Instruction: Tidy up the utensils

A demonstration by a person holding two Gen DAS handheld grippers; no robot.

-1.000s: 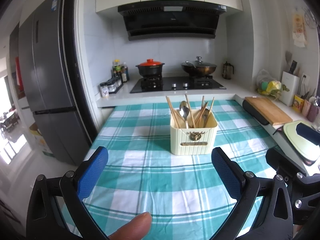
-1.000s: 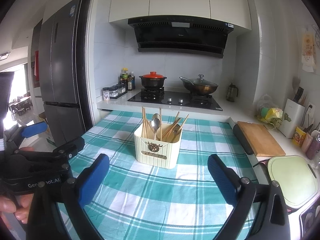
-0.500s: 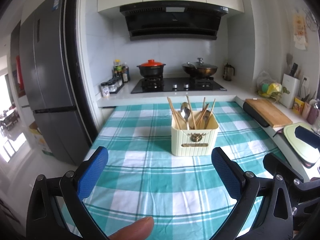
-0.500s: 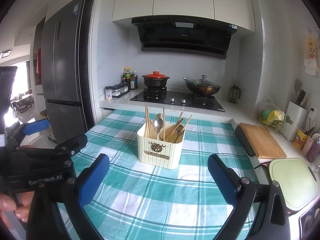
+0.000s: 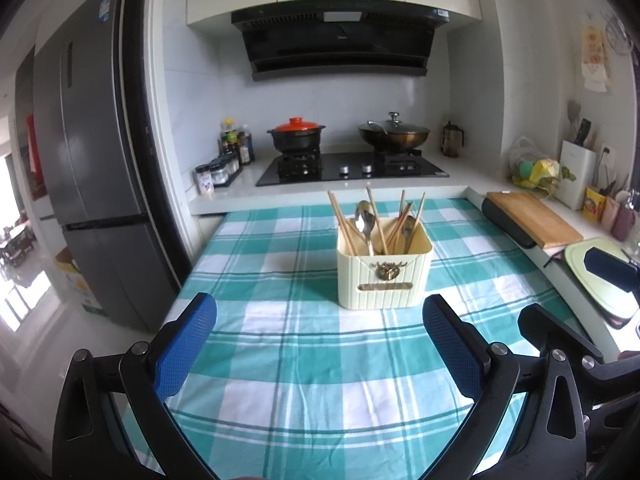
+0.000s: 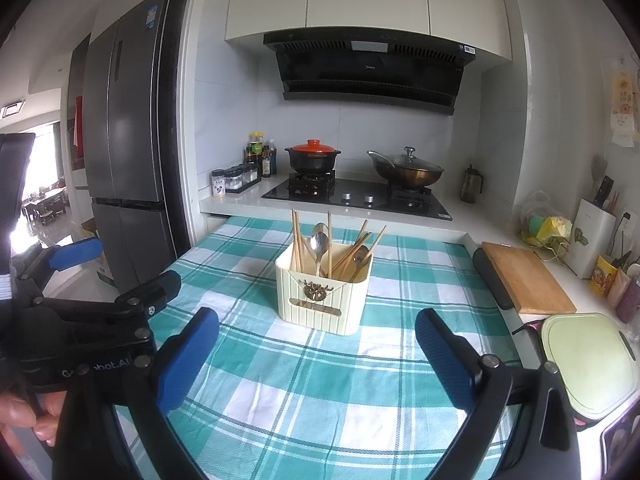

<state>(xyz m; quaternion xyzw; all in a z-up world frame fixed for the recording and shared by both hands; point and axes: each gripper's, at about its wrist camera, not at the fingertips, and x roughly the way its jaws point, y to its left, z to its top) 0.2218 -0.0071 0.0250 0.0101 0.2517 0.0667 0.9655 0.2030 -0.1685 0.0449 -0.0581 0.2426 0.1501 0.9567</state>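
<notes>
A cream utensil holder [image 5: 384,276] stands on the teal checked tablecloth [image 5: 304,360]; it also shows in the right wrist view [image 6: 322,296]. Wooden chopsticks [image 5: 344,222] and metal spoons [image 5: 365,216] stand upright in it. My left gripper [image 5: 318,334] is open and empty, well short of the holder. My right gripper [image 6: 316,346] is open and empty, also short of the holder. The left gripper's body shows at the left of the right wrist view [image 6: 80,320].
A wooden cutting board [image 5: 534,224] and a pale green board [image 6: 588,364] lie on the right counter. A stove with a red-lidded pot [image 5: 296,136] and a wok [image 5: 394,134] is behind the table. A grey fridge [image 5: 88,168] stands at left.
Both grippers have drawn back and risen slightly, so the holder looks a little farther off. The thumb at the bottom of the left view has dropped out of sight.
</notes>
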